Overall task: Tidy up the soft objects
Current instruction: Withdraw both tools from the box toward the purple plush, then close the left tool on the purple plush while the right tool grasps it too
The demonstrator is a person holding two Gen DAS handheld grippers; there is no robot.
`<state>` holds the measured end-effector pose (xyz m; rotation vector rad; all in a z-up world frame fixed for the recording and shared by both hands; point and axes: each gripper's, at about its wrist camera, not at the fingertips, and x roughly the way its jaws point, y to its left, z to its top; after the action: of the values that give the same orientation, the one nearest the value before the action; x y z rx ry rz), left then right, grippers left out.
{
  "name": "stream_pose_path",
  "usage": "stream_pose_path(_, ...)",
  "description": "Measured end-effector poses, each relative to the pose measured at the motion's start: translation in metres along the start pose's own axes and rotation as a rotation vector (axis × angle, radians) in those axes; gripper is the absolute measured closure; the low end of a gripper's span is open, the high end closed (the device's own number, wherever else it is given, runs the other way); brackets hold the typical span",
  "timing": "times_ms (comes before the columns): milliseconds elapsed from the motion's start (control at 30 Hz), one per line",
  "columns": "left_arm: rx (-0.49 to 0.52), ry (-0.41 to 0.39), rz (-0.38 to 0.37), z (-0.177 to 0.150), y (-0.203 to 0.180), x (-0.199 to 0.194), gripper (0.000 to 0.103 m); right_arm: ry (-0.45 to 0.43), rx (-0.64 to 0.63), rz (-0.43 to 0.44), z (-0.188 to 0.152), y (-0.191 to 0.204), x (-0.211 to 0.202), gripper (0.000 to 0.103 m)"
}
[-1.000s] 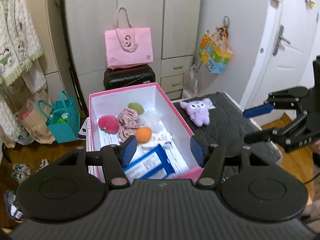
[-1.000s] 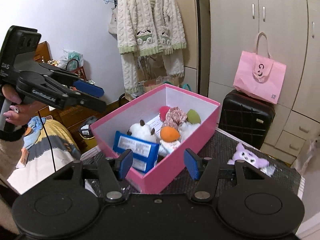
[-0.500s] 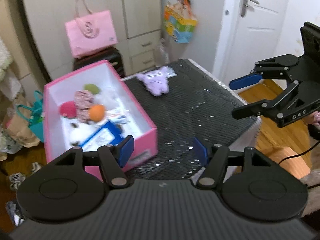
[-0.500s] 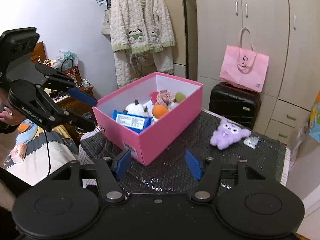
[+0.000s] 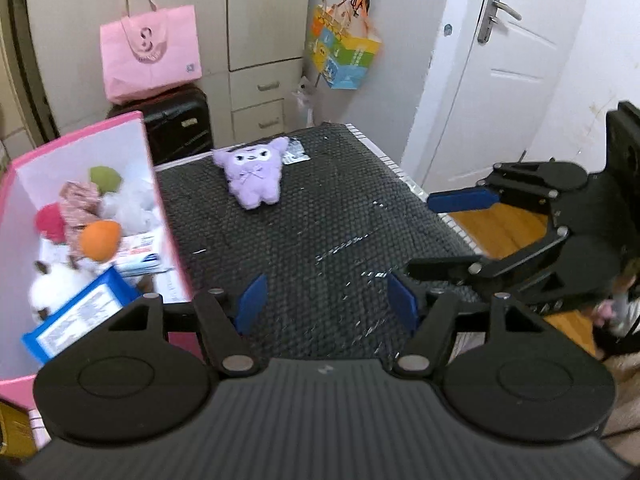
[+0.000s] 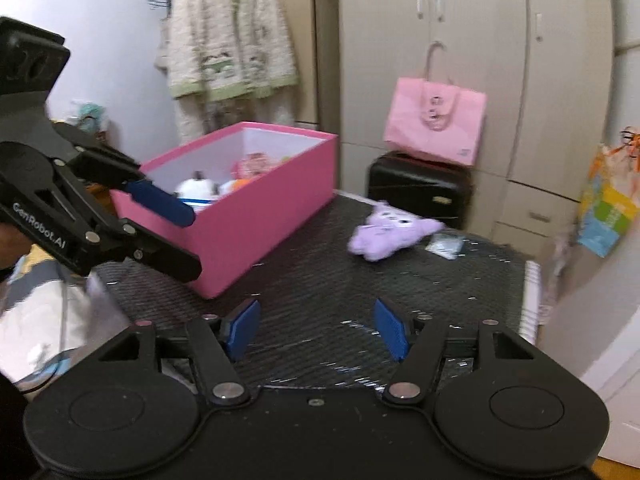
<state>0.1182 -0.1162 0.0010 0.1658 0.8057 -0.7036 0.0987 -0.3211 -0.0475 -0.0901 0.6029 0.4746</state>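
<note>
A purple plush toy (image 5: 252, 178) lies face up at the far side of the black padded table top (image 5: 340, 220), also seen in the right wrist view (image 6: 384, 234). To its left stands the pink box (image 5: 170, 236), holding an orange ball (image 5: 100, 240), a white plush (image 5: 54, 286), a blue packet (image 5: 80, 320) and other soft things. My left gripper (image 5: 326, 292) hangs open over the bare mat with nothing between its fingers. My right gripper (image 6: 316, 320) is near the table's front, its jaws opening and empty. Both are well short of the plush.
A small clear packet (image 5: 294, 156) lies beside the plush. Behind the table are a black suitcase (image 5: 180, 128) with a pink bag (image 5: 150, 54) on it, wardrobe drawers and a hanging colourful bag (image 5: 344, 60). A white door (image 5: 512, 60) is on the right; a cardigan (image 6: 228, 44) hangs at the left.
Both grippers moved away from above the pink box, down and toward the open mat. The plush now sits nearer the middle of both views. Both sets of jaws stand slightly wider.
</note>
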Motion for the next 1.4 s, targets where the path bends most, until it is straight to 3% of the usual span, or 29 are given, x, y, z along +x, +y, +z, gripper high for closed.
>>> stream_pose_path(100, -0.013, -0.020, 0.000, 0.009, 0.000, 0.017, 0.037, -0.008, -0.001, -0.002, -0.001, -0.009, 0.012, 0.034)
stream_pose_path(300, -0.093, -0.095, 0.069, 0.028, 0.008, 0.052, 0.037, -0.018, -0.033, -0.001, 0.004, -0.028, 0.049, 0.034)
stream_pose_path(500, -0.130, -0.168, 0.204, 0.044, 0.016, 0.089, 0.039, -0.042, -0.027, 0.034, 0.016, -0.054, 0.095, 0.034)
stream_pose_path(667, -0.185, -0.198, 0.298, 0.056, 0.026, 0.122, 0.039, -0.006, -0.058, 0.024, 0.023, -0.070, 0.133, 0.034)
stream_pose_path(1000, -0.334, -0.086, 0.321, 0.066, 0.056, 0.178, 0.044, 0.049, -0.069, 0.082, 0.030, -0.082, 0.177, 0.034)
stream_pose_path(1233, -0.415, -0.024, 0.275, 0.066, 0.066, 0.195, 0.044, 0.052, -0.095, 0.109, 0.027, -0.082, 0.193, 0.034)
stream_pose_path(1400, -0.390, -0.023, 0.319, 0.064, 0.064, 0.204, 0.046, 0.042, -0.091, 0.121, 0.024, -0.084, 0.197, 0.034)
